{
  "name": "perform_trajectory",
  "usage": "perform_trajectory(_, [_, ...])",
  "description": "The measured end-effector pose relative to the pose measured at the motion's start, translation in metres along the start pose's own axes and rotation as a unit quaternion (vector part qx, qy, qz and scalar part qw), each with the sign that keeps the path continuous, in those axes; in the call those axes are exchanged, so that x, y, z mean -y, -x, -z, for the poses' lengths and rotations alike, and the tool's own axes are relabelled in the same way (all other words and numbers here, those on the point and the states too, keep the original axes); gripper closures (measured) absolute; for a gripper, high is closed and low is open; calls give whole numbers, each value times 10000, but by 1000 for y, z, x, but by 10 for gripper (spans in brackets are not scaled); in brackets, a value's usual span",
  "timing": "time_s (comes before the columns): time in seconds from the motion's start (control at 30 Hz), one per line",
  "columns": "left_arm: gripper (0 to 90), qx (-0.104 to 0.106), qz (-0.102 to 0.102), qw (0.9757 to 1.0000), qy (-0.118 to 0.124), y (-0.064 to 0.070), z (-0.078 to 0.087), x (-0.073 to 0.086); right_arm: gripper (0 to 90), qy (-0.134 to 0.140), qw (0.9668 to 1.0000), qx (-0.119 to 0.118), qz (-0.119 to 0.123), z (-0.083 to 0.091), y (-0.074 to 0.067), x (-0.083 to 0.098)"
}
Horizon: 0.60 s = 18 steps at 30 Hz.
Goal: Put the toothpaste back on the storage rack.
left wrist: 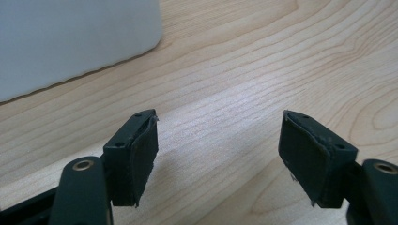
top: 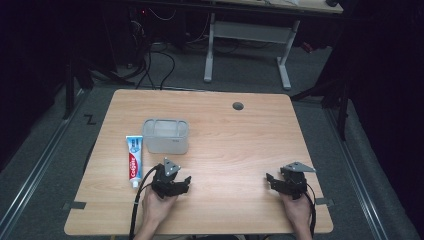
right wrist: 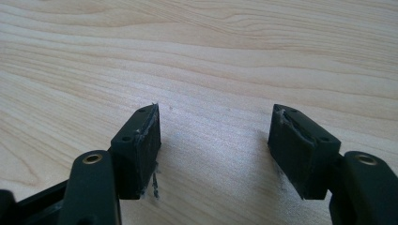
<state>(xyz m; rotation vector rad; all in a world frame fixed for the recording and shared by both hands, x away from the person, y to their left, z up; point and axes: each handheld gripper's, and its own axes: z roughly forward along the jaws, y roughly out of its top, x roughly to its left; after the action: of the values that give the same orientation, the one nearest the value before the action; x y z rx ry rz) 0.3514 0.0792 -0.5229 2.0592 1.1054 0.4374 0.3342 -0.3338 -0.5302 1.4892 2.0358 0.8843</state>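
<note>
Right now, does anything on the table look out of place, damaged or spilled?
Nothing is spilled or knocked over. The toothpaste tube lies flat beside the clear plastic bin, which stands upright. The one oddity is wear: the pads on the right gripper look frayed at their edges, and the left gripper shows lighter fraying.

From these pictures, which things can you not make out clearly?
- Box, high view: its frosted walls hide whether anything lies inside.
- Box, left gripper view: cut off by the top and left edges.
- Toothpaste, high view: small print too small to read.
- Person, high view: cut off by the bottom edge above the forearms.
</note>
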Motion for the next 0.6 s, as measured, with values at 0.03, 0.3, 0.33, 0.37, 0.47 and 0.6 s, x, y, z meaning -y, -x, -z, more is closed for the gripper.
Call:
perform_trajectory(0.03, [300, 0, 0, 10000, 0, 0, 0, 0, 348, 0, 10000, 0, 0, 0, 0, 0])
perform_trajectory(0.3, [306, 82, -68, 9999, -53, 0, 7, -1, 341, 17, 10000, -33, 3, 0, 1, 0])
perform_trajectory(0.33, [299, 82, -68, 9999, -53, 0, 7, -1, 341, 17, 10000, -33, 3, 0, 1, 0])
perform_trajectory(0.37, [295, 119, -14, 9999, -33, -1, 10, -1, 340, 10, 10000, -32, -1, 0, 1, 0])
perform_trajectory(0.47, [293, 112, -10, 9999, -29, -1, 13, -1, 340, 11, 10000, -31, 2, 0, 1, 0])
perform_trajectory(0.6, [307, 67, 53, 10000, 38, -4, 21, -3, 339, 2, 10000, -22, -18, 0, 0, 0])
